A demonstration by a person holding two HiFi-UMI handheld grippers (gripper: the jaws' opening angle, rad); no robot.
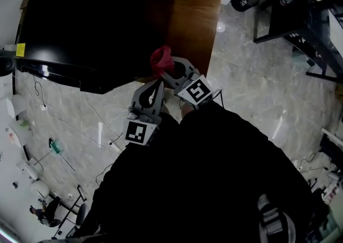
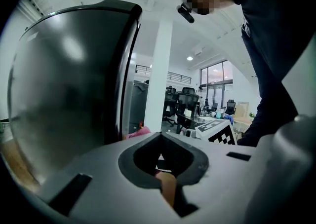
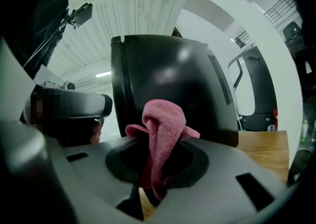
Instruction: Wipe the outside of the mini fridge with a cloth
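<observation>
Head view: black mini fridge (image 1: 91,22) sitting far left on a wooden cabinet (image 1: 195,17). Right gripper (image 1: 169,70) pointing at the fridge's near right corner, pink cloth (image 1: 161,59) bunching at its tip. Left gripper (image 1: 155,89) sitting just beside it, on the near side.

Left gripper view: jaws resting together, gripping nothing. Fridge wall (image 2: 69,85) looming at left.

Right gripper view: jaws clamping the cloth (image 3: 163,122), its fold standing up between them. Fridge (image 3: 168,75) rising straight ahead, long axis upright. Of the 2 grippers, the right is likely nearer, so the wipe probably means pushing it forward.
</observation>
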